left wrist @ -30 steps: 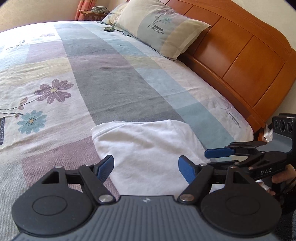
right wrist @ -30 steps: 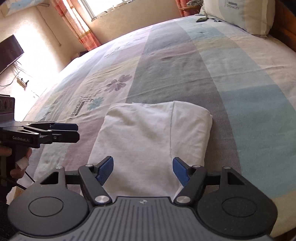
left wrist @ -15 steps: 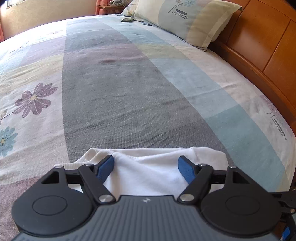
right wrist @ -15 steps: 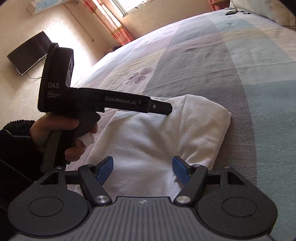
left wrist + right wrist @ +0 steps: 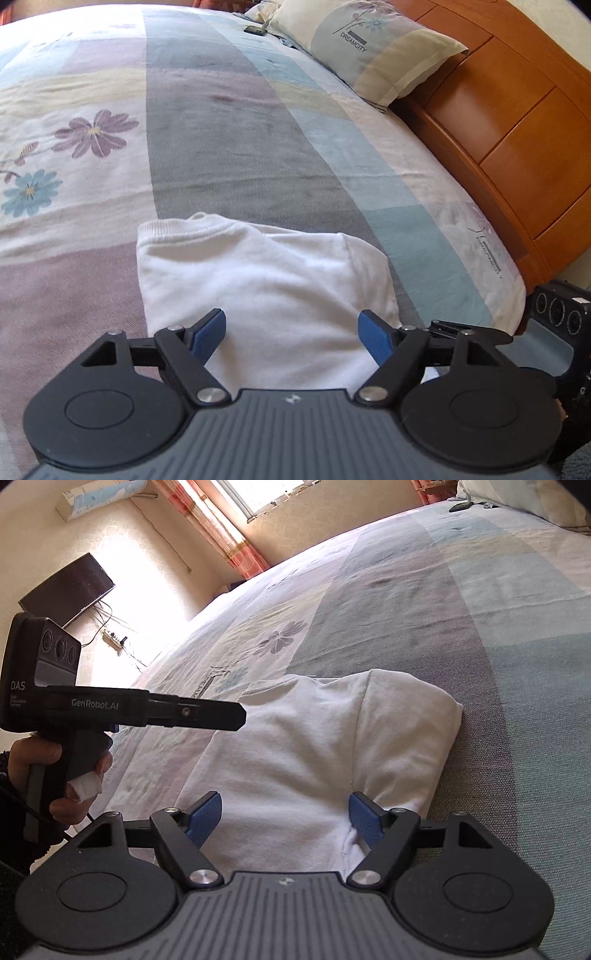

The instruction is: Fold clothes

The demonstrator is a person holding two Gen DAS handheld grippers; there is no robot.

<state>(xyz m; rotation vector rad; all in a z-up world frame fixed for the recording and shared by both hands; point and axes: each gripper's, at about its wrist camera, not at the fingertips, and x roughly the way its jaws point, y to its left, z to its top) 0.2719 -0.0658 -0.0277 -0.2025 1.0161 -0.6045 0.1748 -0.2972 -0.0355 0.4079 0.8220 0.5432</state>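
Shirt (image 5: 266, 288) folded | headboard (image 5: 517, 122) left-view only | television (image 5: 68, 589) right-view only

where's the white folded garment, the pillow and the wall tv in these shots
white folded garment (image 5: 266, 280), left wrist view, on its flat top layer
pillow (image 5: 373, 48), left wrist view, on the printed middle of its case
wall tv (image 5: 68, 589), right wrist view, on the middle of its dark screen

My left claw (image 5: 207, 712) reads "GenRobot.AI" along its barrel and "DAS" on its camera block (image 5: 37, 675). The pillow (image 5: 369, 48) says "DREAMCITY". The bedspread's (image 5: 489, 254) print is too blurred.
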